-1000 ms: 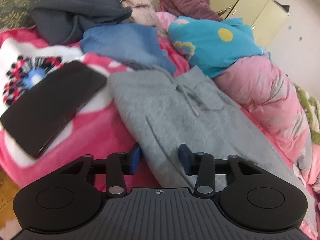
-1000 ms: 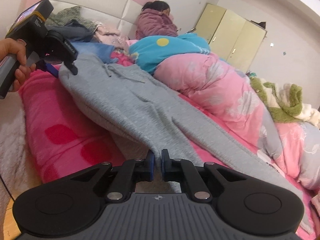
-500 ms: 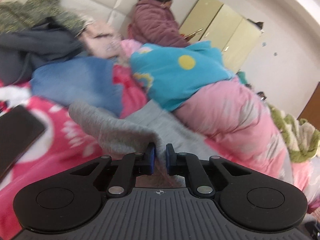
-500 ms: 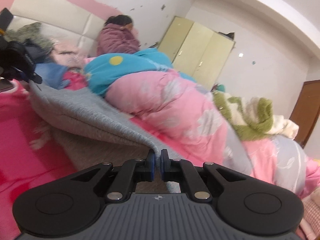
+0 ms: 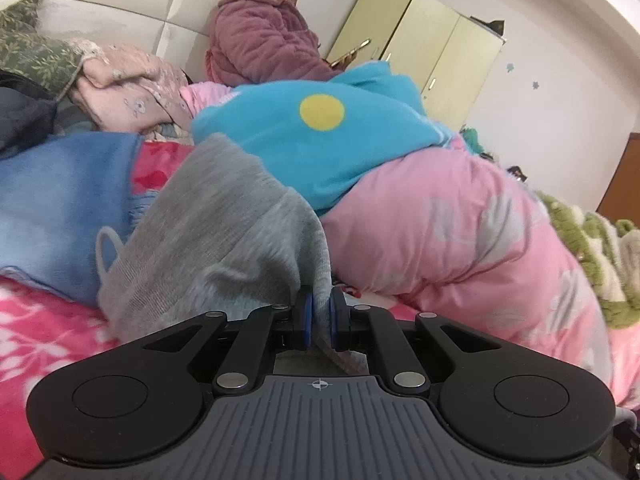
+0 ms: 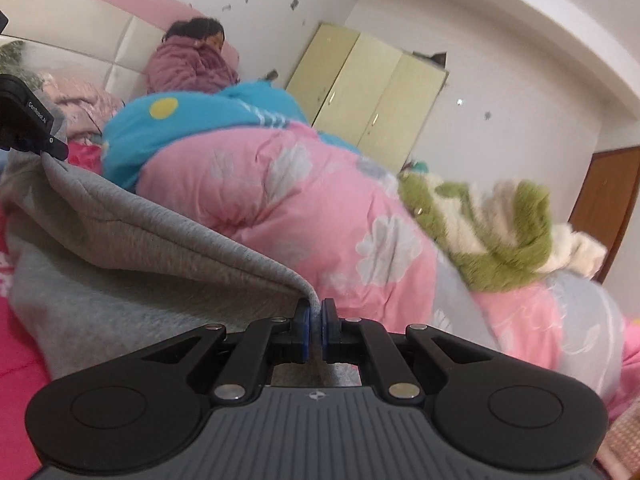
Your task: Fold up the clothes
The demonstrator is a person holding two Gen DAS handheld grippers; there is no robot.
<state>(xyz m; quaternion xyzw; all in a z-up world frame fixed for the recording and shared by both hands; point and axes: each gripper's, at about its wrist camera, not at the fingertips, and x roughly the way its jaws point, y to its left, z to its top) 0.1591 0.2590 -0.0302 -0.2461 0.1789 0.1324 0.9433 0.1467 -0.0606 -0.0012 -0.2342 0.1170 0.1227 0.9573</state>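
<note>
Grey sweatpants (image 5: 224, 236) lie on the pink bed. My left gripper (image 5: 319, 308) is shut on their waist edge, and the cloth rises in a hump in front of the fingers. In the right wrist view the grey sweatpants (image 6: 132, 240) stretch as a lifted fold from the left gripper (image 6: 52, 150) at the far left down to my right gripper (image 6: 315, 314), which is shut on the other end of the edge. A lower grey layer (image 6: 100, 312) lies flat on the bed beneath the fold.
A pink flowered quilt (image 6: 312, 208) and a turquoise blanket (image 5: 320, 148) pile up right behind the sweatpants. A blue garment (image 5: 60, 200) lies left. A person in a purple coat (image 5: 256, 44) sits by the headboard. A green and white fleece (image 6: 500, 232) lies right.
My left gripper shut on the sweatpants' edge and lifted it. Both grippers have raised the grey edge and carried it toward the quilt, doubling the cloth over itself.
</note>
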